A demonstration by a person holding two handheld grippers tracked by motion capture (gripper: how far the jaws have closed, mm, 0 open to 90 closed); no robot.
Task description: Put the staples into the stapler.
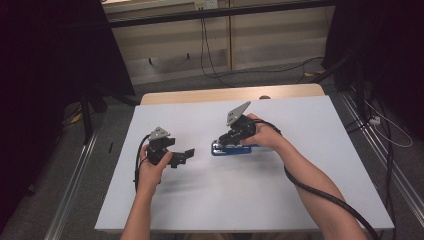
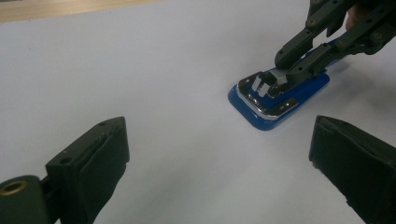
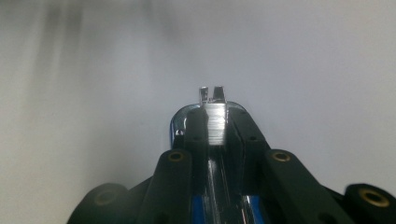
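The blue stapler [image 2: 280, 100] lies flat on the white surface [image 1: 280, 195], directly beneath the right hand-held gripper [image 2: 275, 79], whose jaws are drawn narrow around the stapler's shiny metal top [image 3: 215, 119], probably to steady it or lift that part. The left hand-held gripper [image 1: 182, 156] waits just beside it with its jaws wide and nothing between them, pointed at the stapler's front end, seemingly ready to help once the right has a firm hold.

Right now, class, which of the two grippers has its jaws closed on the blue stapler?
The right gripper: its jaws pinch the metal strip on top of the blue stapler. The left gripper stays apart from it, jaws wide open.
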